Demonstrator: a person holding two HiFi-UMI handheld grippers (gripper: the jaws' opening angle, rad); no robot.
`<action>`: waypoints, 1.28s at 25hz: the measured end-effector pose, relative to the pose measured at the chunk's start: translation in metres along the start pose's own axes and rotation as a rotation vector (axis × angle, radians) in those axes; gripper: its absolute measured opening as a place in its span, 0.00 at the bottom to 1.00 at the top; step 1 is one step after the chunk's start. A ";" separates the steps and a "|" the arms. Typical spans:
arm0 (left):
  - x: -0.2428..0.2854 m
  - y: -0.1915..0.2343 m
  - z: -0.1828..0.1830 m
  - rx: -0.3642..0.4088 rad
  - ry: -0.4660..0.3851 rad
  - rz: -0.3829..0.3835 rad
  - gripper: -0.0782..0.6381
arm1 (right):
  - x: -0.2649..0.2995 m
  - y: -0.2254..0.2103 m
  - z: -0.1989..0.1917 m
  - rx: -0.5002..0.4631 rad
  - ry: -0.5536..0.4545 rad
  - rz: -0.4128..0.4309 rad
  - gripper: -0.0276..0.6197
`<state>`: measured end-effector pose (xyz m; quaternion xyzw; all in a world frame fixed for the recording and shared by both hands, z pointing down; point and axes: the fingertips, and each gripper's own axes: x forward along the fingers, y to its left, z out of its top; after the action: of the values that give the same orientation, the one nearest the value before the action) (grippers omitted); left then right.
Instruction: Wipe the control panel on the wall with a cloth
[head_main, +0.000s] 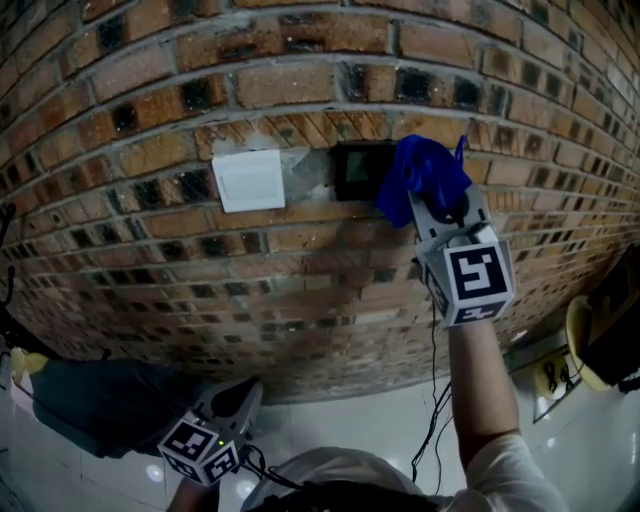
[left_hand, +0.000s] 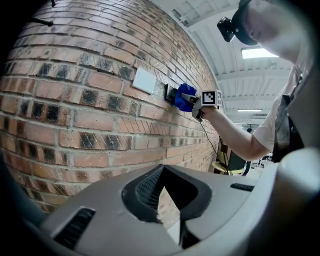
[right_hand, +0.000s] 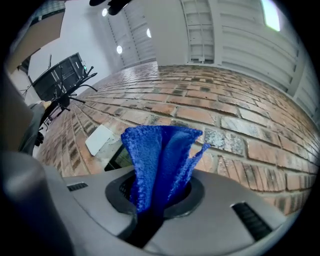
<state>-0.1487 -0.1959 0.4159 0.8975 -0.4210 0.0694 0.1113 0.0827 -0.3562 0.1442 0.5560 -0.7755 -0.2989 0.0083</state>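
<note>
Head view: right claw (head_main: 438, 208) pinches the blue cloth (head_main: 418, 172) at the dark control panel's (head_main: 354, 170) right edge on the brick wall (head_main: 300, 300), so best press flat and sweep left; left claw (head_main: 238, 398) hangs low, pressed together.

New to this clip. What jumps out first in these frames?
The bright blue fuzzy cloth, clamped in the right tool and held up at the red brick wall, stands out most. It sits at the right edge of the small black control panel, which has a white rectangular plate to its left. The left tool hangs low, shut on nothing.
</note>
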 end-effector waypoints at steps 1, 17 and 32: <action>0.001 -0.001 0.000 0.002 0.000 0.000 0.11 | -0.003 -0.008 -0.004 0.005 0.008 -0.016 0.18; -0.001 -0.002 -0.006 -0.010 0.007 0.006 0.11 | -0.001 0.046 0.036 0.042 -0.060 0.087 0.18; -0.009 0.004 -0.010 -0.009 0.021 0.030 0.11 | 0.009 0.028 0.018 0.042 -0.027 0.036 0.18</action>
<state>-0.1580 -0.1895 0.4238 0.8899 -0.4334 0.0788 0.1186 0.0488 -0.3503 0.1399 0.5379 -0.7916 -0.2899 -0.0087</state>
